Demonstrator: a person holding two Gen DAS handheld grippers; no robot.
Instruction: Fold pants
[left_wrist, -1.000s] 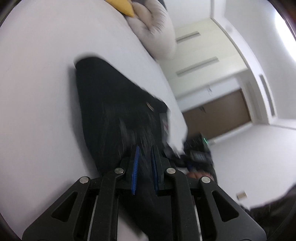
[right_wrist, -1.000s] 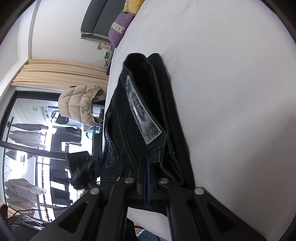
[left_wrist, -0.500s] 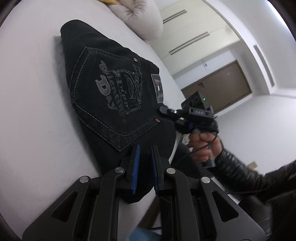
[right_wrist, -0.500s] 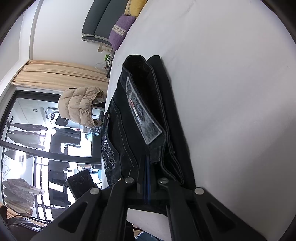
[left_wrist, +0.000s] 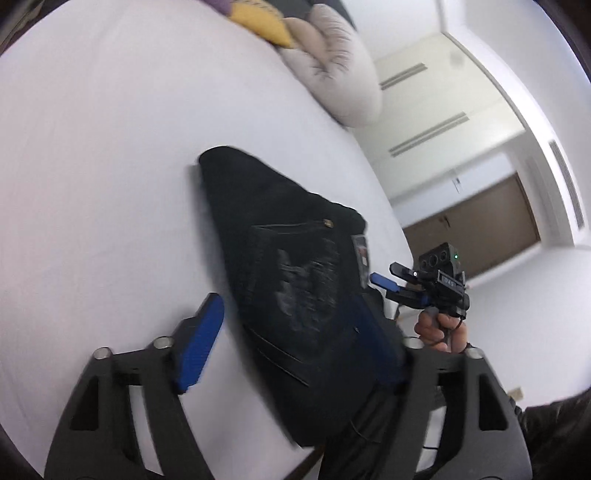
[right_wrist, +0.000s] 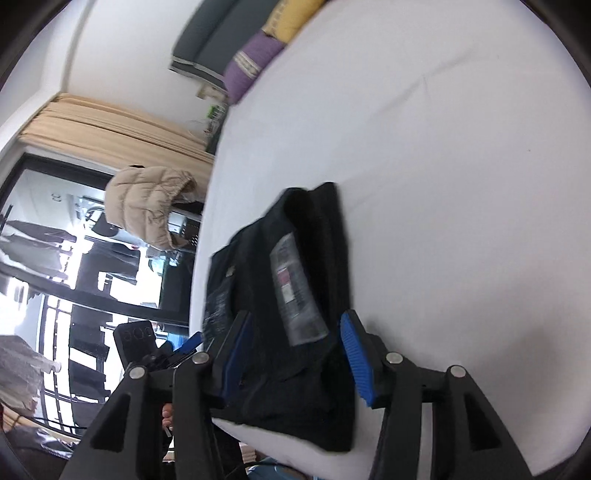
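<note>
The black pants (left_wrist: 295, 280) lie folded into a compact stack on the white bed (left_wrist: 110, 184), back pocket print up, near the bed's near edge. My left gripper (left_wrist: 295, 354) is open, its blue pads apart on either side of the stack's near end, holding nothing. In the right wrist view the pants (right_wrist: 295, 288) show their waistband label, and my right gripper (right_wrist: 291, 354) is open over the stack's near end. The right gripper also shows in the left wrist view (left_wrist: 391, 280), held in a hand beside the pants.
Pillows (left_wrist: 332, 74) in beige, yellow and purple lie at the bed's far end. A brown door (left_wrist: 476, 229) and white walls are beyond the bed. A beige puffer jacket (right_wrist: 147, 203), curtains and a window are at the left in the right wrist view.
Both grippers have opened and let go of the pants, and have pulled back a little. The folded pants stay on the bed.
</note>
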